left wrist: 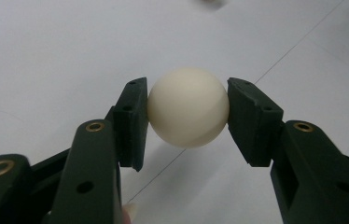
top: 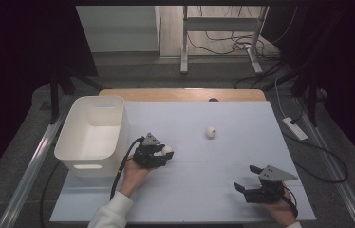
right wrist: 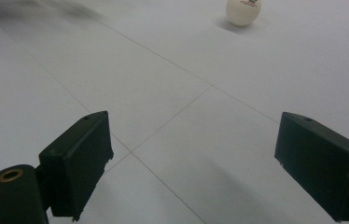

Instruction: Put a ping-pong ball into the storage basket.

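Your left hand-held gripper (top: pixel 165 153) has its jaws closed on a white ball (left wrist: pixel 188 107), the two pads pressing its opposite sides, as the left gripper view shows plainly. In the high view that ball sits at the gripper's tip, just above the bench (top: pixel 199 190). What the coming move turns on is the white bin (top: pixel 92 135): it stands just to the left of that gripper, its open top facing up, its long axis running away from you. So your carry goes leftward and up over the near wall, I judge, and the left hand is by far the nearer one. A second white ball (top: pixel 210 132) lies on the bench farther out, well apart from both hands. Your right hand-held gripper (top: pixel 247 189) rests low at the near right with its jaws wide and nothing between them.
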A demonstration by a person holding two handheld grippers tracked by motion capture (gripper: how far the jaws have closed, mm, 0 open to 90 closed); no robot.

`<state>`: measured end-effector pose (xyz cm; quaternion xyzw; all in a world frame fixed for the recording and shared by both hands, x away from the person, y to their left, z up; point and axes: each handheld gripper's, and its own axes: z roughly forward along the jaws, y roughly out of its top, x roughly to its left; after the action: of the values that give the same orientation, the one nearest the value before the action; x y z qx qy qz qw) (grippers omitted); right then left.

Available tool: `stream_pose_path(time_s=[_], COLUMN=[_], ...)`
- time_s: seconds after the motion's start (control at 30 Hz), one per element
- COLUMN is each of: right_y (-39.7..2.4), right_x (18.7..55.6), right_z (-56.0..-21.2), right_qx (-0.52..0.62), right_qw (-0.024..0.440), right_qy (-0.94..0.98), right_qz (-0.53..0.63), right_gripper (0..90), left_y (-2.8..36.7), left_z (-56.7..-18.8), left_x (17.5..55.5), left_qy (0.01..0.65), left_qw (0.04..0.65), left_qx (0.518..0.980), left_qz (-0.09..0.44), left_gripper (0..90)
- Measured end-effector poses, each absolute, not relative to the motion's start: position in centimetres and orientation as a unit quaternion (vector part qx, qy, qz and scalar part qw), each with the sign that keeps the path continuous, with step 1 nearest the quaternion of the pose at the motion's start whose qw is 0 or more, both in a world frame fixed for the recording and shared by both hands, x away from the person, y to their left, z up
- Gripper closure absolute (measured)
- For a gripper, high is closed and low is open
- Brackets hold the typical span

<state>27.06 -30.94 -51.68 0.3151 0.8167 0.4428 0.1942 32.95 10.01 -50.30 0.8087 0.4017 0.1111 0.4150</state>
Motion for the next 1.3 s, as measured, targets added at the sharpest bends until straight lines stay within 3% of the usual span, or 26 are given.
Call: stream_pose_path(time_s=[1.3], right_y=[-30.9], right_x=[27.1], right_z=[-51.7], right_qx=[0.315], right_qw=[0.197], right_qy=[0.817], right_qz=[0.441], right_gripper=[11.0], left_y=[10.8], left_z=[-45.9], left_x=[30.2], left_qy=[0.355], left_qw=[0.495], left_qx=[0.781], left_qz=[0.137], left_gripper=[50.5])
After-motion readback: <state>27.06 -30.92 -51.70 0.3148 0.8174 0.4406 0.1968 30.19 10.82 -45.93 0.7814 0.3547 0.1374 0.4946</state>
